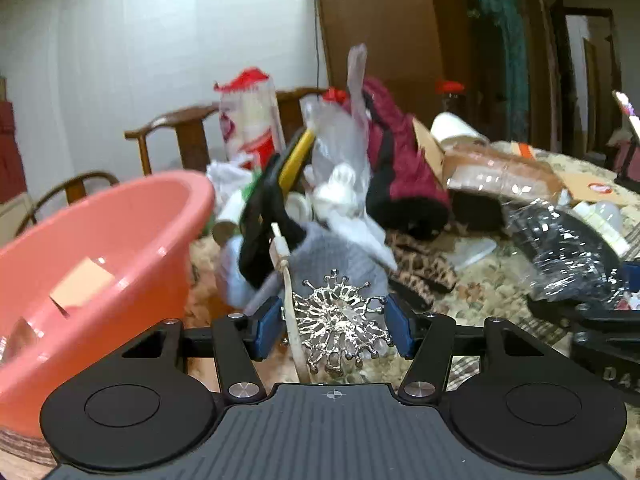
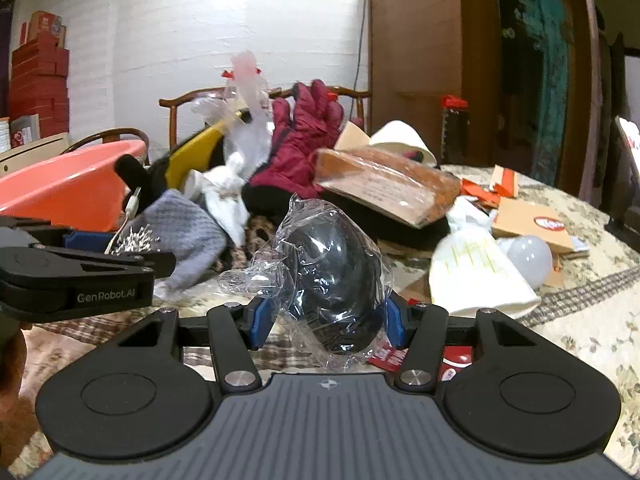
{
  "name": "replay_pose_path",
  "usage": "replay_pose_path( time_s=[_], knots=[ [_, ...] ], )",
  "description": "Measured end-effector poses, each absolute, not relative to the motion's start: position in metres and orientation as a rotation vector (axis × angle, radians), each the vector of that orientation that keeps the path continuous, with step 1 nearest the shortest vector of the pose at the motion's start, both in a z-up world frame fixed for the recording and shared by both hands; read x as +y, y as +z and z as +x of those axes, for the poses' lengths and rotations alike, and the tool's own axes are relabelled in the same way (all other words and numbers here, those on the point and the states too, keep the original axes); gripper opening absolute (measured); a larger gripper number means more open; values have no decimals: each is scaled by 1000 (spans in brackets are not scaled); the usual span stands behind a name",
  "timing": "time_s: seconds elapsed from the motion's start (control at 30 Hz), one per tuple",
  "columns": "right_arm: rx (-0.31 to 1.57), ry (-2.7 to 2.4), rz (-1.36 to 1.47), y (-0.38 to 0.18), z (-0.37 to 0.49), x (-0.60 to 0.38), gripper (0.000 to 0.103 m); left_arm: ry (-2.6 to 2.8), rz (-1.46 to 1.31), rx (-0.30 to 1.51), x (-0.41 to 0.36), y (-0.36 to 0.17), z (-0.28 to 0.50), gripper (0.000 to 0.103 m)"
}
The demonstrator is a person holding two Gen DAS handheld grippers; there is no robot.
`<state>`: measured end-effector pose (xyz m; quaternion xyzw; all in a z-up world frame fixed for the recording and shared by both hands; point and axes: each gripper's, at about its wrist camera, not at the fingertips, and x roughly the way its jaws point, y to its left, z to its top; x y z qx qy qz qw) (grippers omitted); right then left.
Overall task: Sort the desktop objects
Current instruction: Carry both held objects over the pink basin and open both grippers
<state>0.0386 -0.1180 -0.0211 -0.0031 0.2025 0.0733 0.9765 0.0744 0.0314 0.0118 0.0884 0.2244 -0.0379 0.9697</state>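
My left gripper [image 1: 334,330] is shut on a silver spiky brooch [image 1: 340,324], held above the table just right of the pink basin [image 1: 100,248]. A thin beige strip [image 1: 294,320] hangs beside the brooch. My right gripper [image 2: 326,322] is shut on a black object wrapped in clear plastic [image 2: 328,276]. The same wrapped object shows at the right in the left wrist view [image 1: 560,248]. The left gripper [image 2: 80,268] with the brooch [image 2: 136,238] shows at the left of the right wrist view, in front of the basin [image 2: 72,188].
A pile lies on the floral tablecloth [image 2: 580,320]: maroon glove [image 2: 308,136], grey knit cloth [image 2: 184,232], white plastic bags [image 1: 344,196], wrapped bread [image 2: 384,184], cardboard [image 2: 532,220], light bulb [image 2: 528,256], white cup [image 2: 476,276]. Wooden chairs [image 1: 176,132] stand behind.
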Motion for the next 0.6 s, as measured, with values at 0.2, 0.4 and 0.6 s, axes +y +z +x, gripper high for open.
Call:
replay_pose_path(
  time_s=[0.2, 0.4, 0.6],
  knots=[
    [367, 172, -29, -5, 29, -103, 60, -55, 169, 376, 40, 39, 51, 57],
    [313, 220, -55, 18, 27, -77, 60, -11, 163, 304, 62, 70, 37, 57],
    [260, 307, -64, 41, 34, -36, 60, 74, 150, 272, 98, 90, 36, 57]
  ],
)
